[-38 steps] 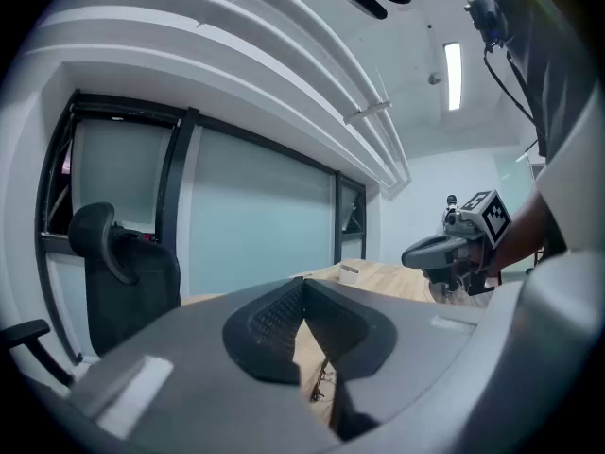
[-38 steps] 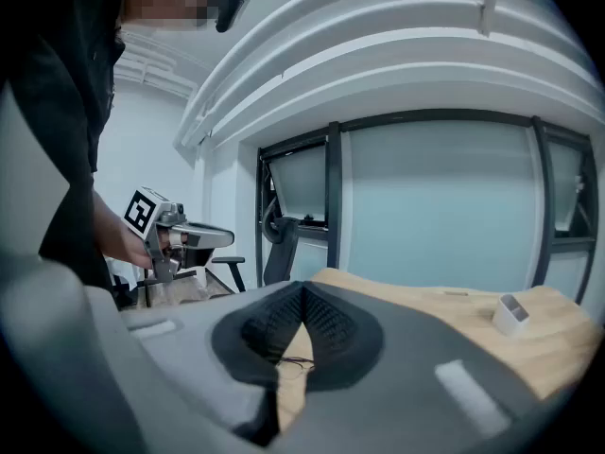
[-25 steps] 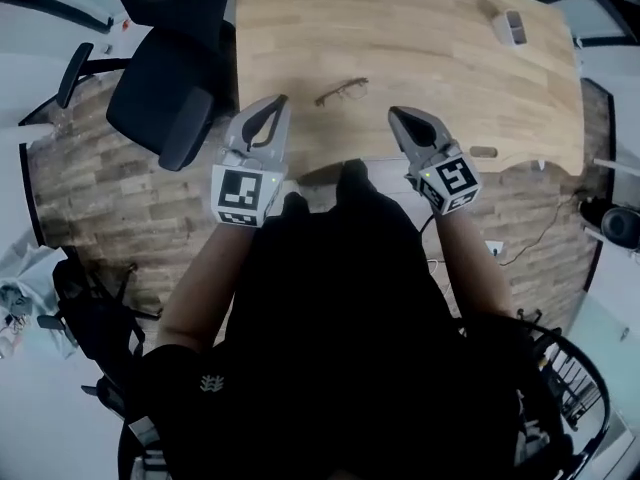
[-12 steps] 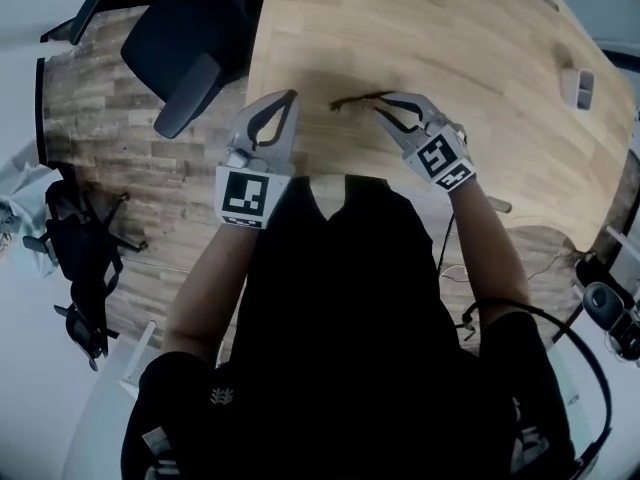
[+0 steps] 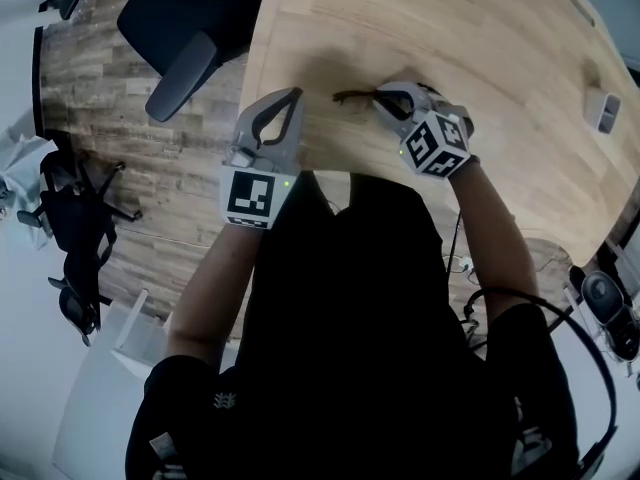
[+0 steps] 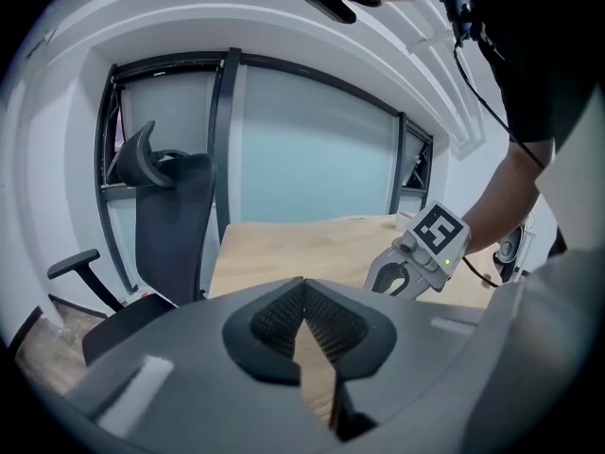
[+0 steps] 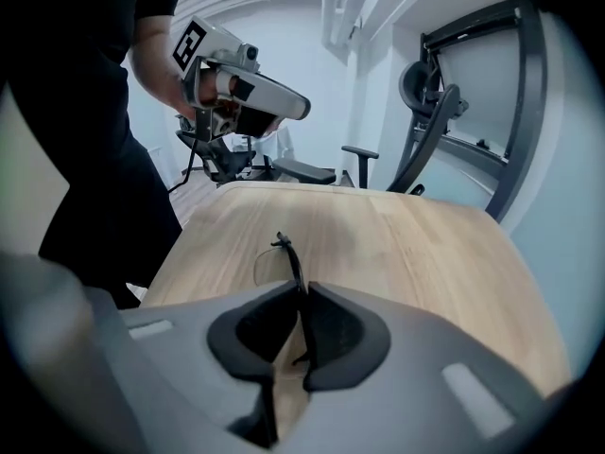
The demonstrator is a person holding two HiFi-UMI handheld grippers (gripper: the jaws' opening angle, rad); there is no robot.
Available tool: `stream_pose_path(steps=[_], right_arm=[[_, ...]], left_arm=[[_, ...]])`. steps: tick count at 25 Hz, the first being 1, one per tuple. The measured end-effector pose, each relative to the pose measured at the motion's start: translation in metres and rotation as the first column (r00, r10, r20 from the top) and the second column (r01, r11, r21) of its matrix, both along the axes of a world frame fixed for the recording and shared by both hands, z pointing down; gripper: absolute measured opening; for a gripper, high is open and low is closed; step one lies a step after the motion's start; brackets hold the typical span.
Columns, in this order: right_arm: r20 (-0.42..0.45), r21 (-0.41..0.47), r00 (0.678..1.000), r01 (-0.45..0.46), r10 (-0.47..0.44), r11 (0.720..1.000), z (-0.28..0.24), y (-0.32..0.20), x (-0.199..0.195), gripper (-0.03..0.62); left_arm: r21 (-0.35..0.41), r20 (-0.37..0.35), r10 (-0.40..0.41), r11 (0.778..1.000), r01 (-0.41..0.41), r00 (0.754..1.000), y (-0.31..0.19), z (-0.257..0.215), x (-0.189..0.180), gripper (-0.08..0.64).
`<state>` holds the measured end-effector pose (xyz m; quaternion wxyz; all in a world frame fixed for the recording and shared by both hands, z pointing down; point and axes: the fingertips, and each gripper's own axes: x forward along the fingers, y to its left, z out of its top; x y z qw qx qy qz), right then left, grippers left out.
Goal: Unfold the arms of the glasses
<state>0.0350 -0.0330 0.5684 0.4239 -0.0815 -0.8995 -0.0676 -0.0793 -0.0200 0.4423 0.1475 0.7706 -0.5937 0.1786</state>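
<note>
Thin dark-framed glasses (image 5: 352, 95) lie on the wooden table (image 5: 480, 48) near its front edge. My right gripper (image 5: 383, 98) has come down on their right end. In the right gripper view the frame (image 7: 286, 251) runs from the table in between the jaw tips of the right gripper (image 7: 302, 296), which are closing on it with the pads against the thin frame. My left gripper (image 5: 289, 98) hovers at the table's front left edge, left of the glasses, shut and empty. In the left gripper view, the left gripper (image 6: 302, 289) has its tips together and the right gripper (image 6: 398, 275) shows beyond them.
A dark office chair (image 5: 188, 30) stands off the table's left side, on the brick-patterned floor. A small white object (image 5: 603, 109) sits on the table far right. The person's dark torso fills the view below both grippers.
Both grippers have come down toward the table. The right one rolled, moved left onto the right end of the glasses, and took the frame between its jaws. The left one stayed shut.
</note>
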Motion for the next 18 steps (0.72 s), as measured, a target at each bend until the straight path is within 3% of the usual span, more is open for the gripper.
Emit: stream_pose_path(steps=[4,8,13,18], right_arm=[[0.052,-0.002,0.998,-0.044,0.045,0.999,-0.016,0.001,-0.006,0.029],[0.152,-0.021,0.985,-0.077,0.079,0.997,-0.029,0.006,-0.007,0.029],[0.224,-0.039,0.968,-0.109,0.115,0.993,-0.041,0.006,-0.007,0.029],[0.271,-0.055,0.953,-0.128,0.138,0.99,-0.041,0.008,-0.003,0.029]], left_arm=[[-0.031,-0.012,0.027,0.999,-0.027,1.0,0.001,0.011,0.001,0.012],[-0.068,-0.061,0.114,0.991,-0.119,0.992,-0.001,0.028,0.017,0.091],[-0.133,-0.11,0.228,0.961,-0.242,0.967,0.0,0.057,0.043,0.187],[-0.149,-0.187,0.313,0.928,-0.342,0.931,0.003,0.064,0.073,0.19]])
